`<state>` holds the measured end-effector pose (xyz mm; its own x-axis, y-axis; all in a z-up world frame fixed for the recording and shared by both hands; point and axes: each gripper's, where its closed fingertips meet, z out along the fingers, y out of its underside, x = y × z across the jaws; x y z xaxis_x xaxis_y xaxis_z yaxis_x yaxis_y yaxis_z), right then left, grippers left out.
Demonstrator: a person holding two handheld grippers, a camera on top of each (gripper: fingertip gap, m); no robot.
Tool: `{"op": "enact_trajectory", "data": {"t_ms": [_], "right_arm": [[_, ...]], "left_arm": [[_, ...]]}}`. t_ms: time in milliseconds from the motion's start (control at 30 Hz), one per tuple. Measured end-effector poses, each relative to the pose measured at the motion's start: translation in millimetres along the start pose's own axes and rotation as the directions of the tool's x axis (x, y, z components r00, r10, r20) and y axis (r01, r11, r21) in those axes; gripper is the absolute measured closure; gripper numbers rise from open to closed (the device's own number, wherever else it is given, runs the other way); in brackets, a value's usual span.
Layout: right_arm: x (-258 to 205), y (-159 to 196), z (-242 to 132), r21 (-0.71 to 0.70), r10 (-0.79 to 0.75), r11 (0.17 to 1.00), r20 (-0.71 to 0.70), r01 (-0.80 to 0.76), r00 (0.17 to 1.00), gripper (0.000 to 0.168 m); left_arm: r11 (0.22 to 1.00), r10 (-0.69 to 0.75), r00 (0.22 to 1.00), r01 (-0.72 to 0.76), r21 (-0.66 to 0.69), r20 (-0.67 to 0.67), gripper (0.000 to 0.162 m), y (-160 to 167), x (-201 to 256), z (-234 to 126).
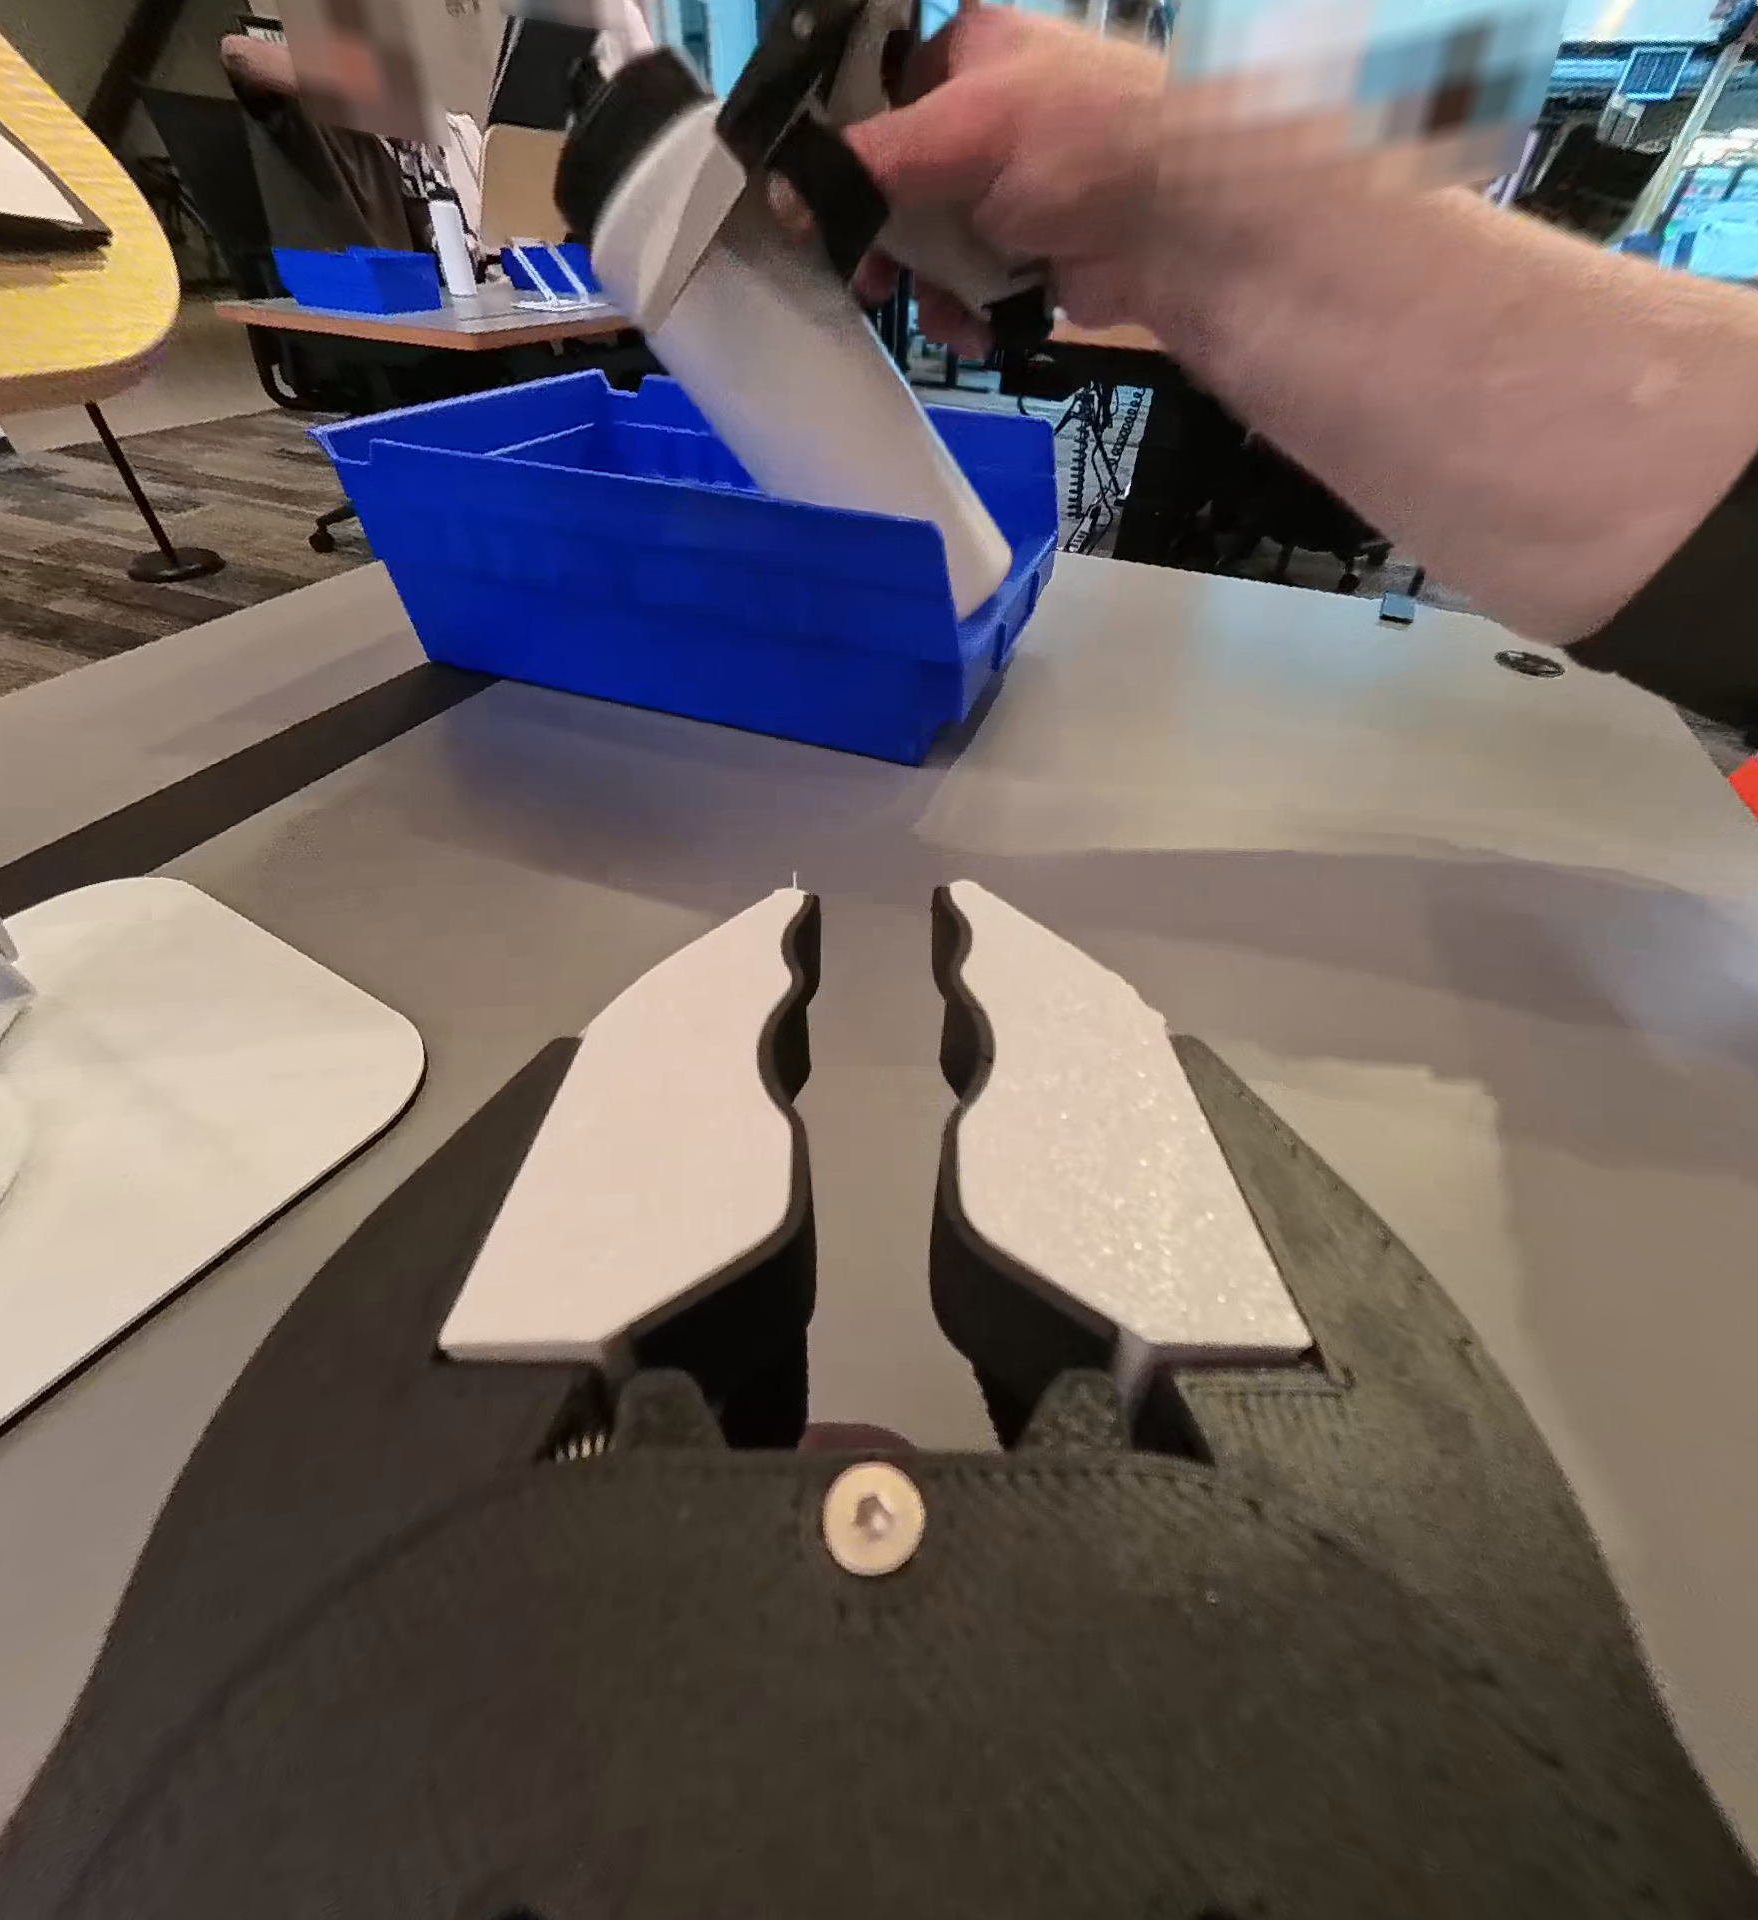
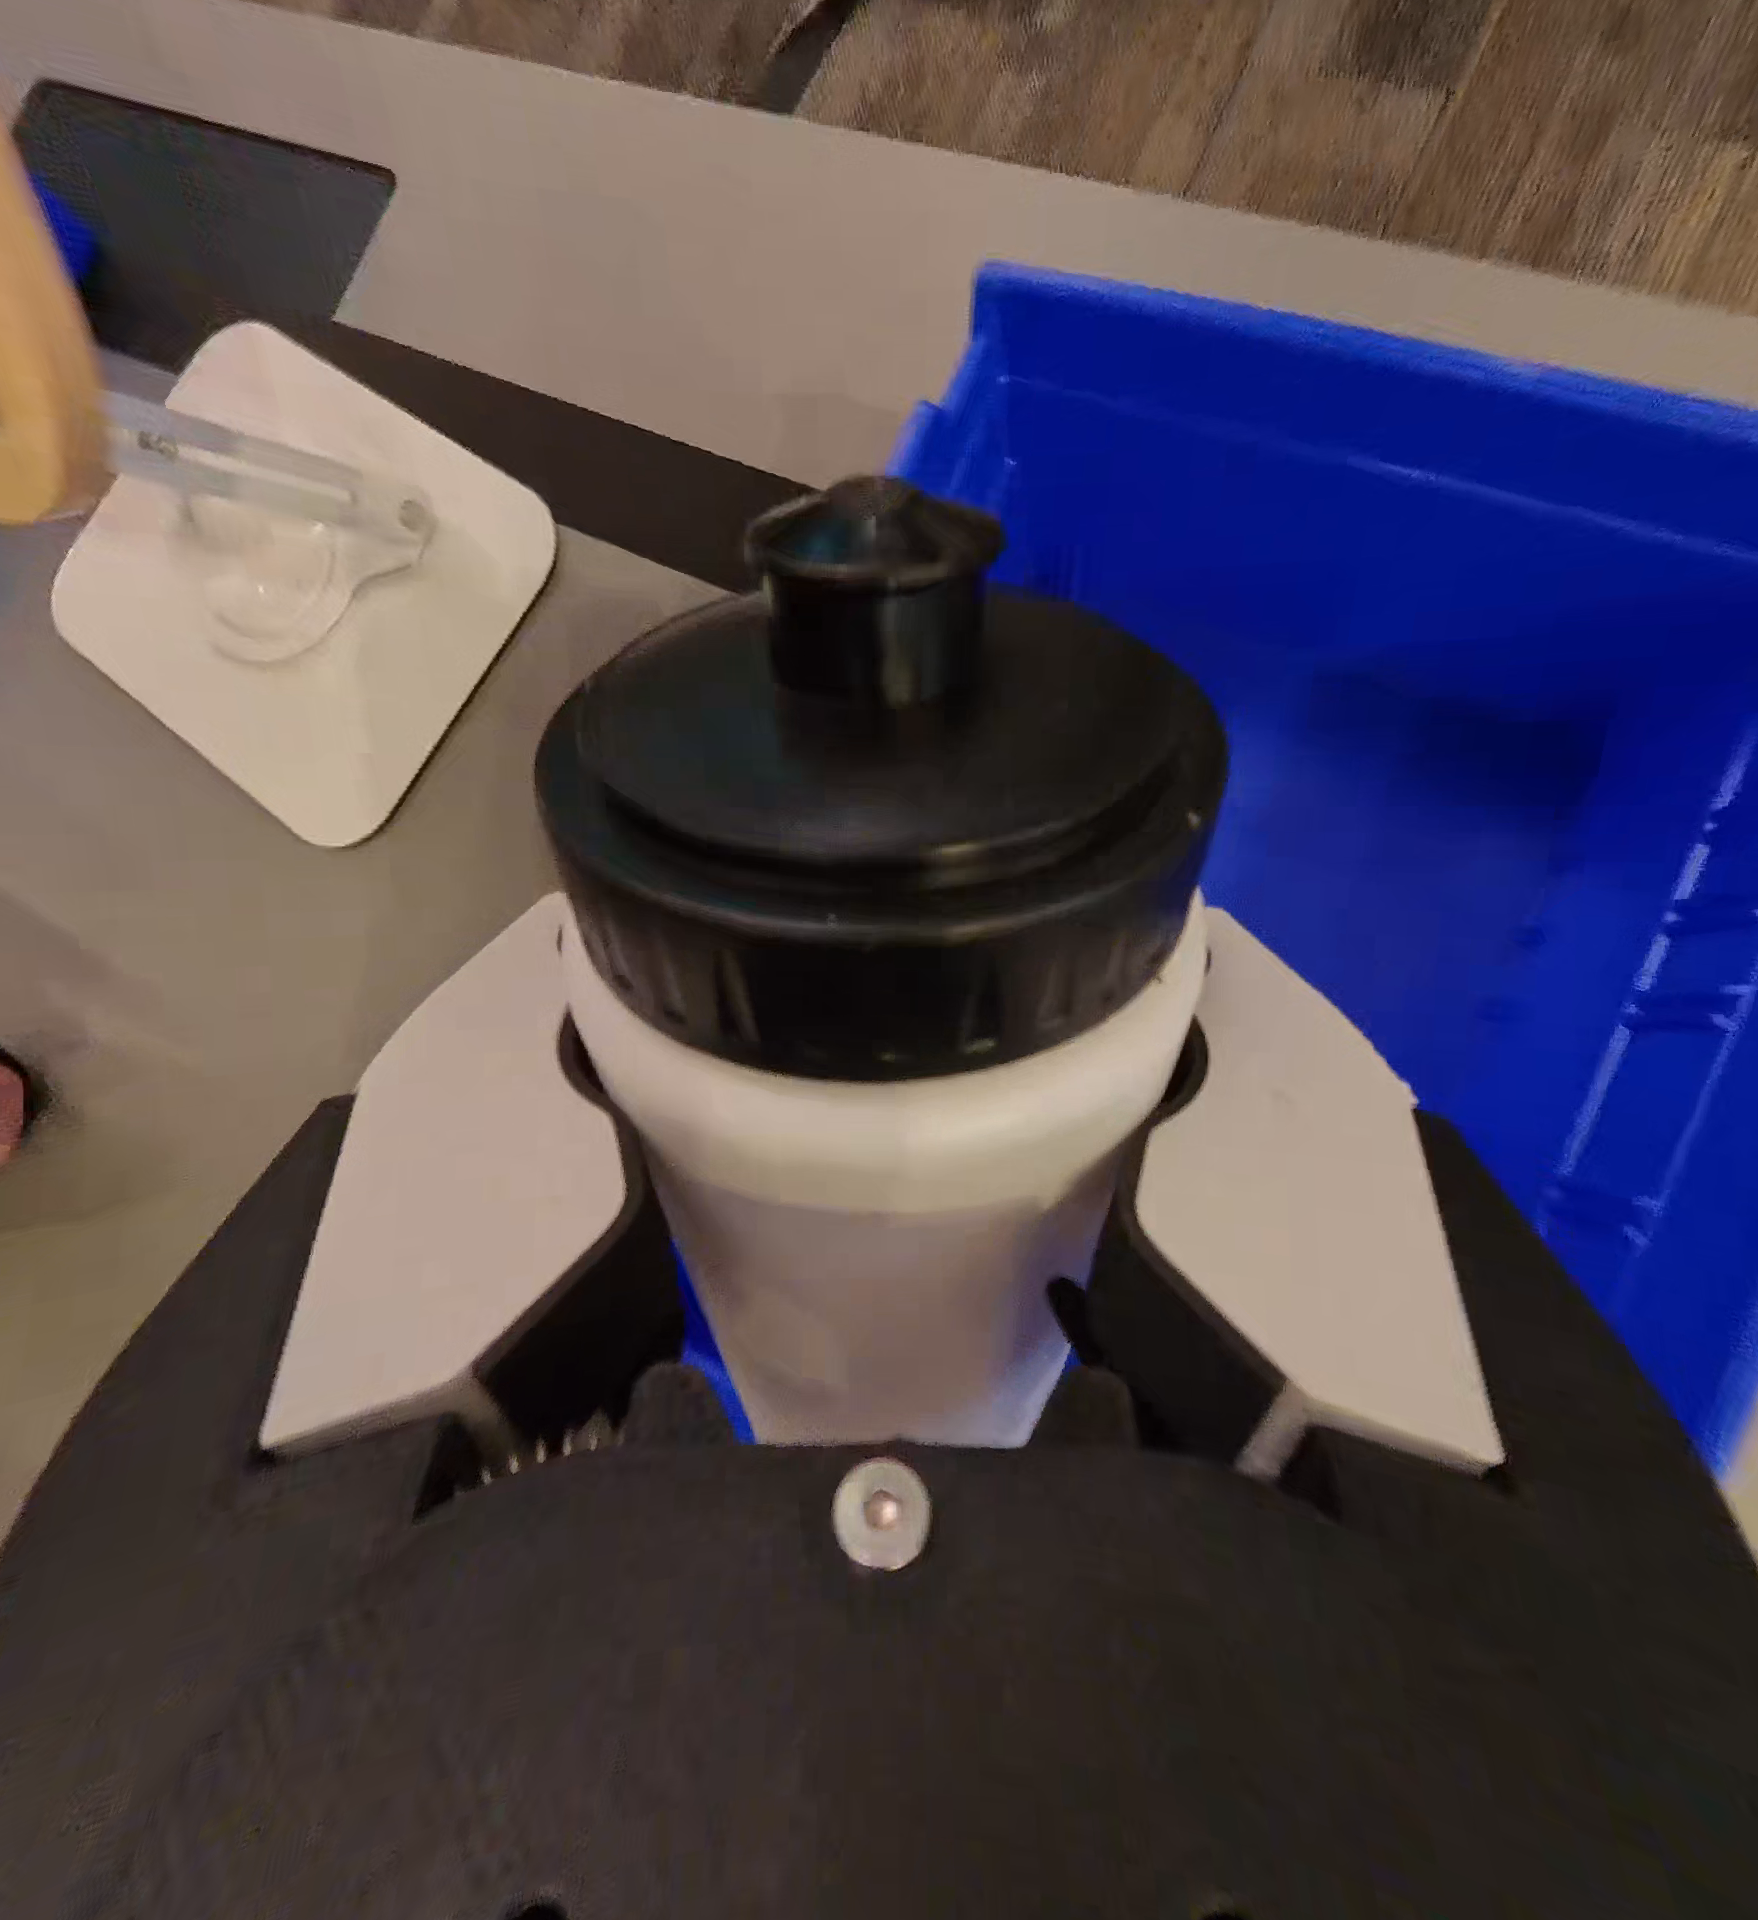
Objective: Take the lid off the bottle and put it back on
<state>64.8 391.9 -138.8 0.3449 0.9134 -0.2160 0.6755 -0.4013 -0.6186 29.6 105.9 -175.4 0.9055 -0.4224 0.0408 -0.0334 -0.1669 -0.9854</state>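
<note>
From my left wrist view, my left tongs (image 1: 875, 904) are hovering low over the grey table (image 1: 1270, 790) with nothing between them, the two fingers (image 1: 646, 1132) standing slightly apart with a narrow gap. Ahead of them a blue bin (image 1: 646, 613) is sitting on the table. Above it and beyond my fingertips, my right hand (image 1: 1020, 156) is gripping my right tongs (image 1: 792, 197), which are holding the white bottle (image 1: 802, 384) tilted, its bottom end dipping toward the bin's right side and its black lid (image 1: 610, 130) pointing up and to the left. Off to the left of my left tongs a white stand base (image 1: 158, 1122) is lying on the table.

From my right wrist view, my right tongs (image 2: 880, 1029) are clenching the bottle (image 2: 885, 1205) just under its shoulder, both fingers (image 2: 480, 1153) pressing against its sides. The lid (image 2: 875, 831) is sitting on the bottle, its spout rising past my fingertips. The bin (image 2: 1477, 727) is lying to the right of the tongs, and the stand base (image 2: 335, 665) is resting on the table (image 2: 179, 987) ahead to the left.
</note>
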Motion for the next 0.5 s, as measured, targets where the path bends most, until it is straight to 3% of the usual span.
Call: {"op": "enact_trajectory", "data": {"t_ms": [100, 367, 467, 500], "right_arm": [[15, 11, 18, -0.07, 0.1, 0.993, 0.028, -0.098, 0.995, 0.065], [50, 34, 59, -0.21, 0.179, 0.961, -0.031, -0.182, 0.983, 0.066], [56, 39, 64, -0.232, 0.198, 0.952, -0.04, -0.202, 0.979, 0.086], [56, 40, 65, -0.244, 0.205, 0.947, -0.04, -0.209, 0.978, 0.084]], "left_arm": [[1.0, -0.001, 1.0, 0.001, -0.004, -0.004, 0.142, 0, 0, 1], [1.0, -0.016, 1.0, 0.016, -0.007, -0.013, 0.14, 1, -1, 1], [1.0, -0.017, 1.0, 0.017, -0.01, -0.018, 0.14, 1, 0, 2], [1.0, -0.017, 1.0, 0.017, -0.011, -0.019, 0.14, 2, 0, 1]]}}
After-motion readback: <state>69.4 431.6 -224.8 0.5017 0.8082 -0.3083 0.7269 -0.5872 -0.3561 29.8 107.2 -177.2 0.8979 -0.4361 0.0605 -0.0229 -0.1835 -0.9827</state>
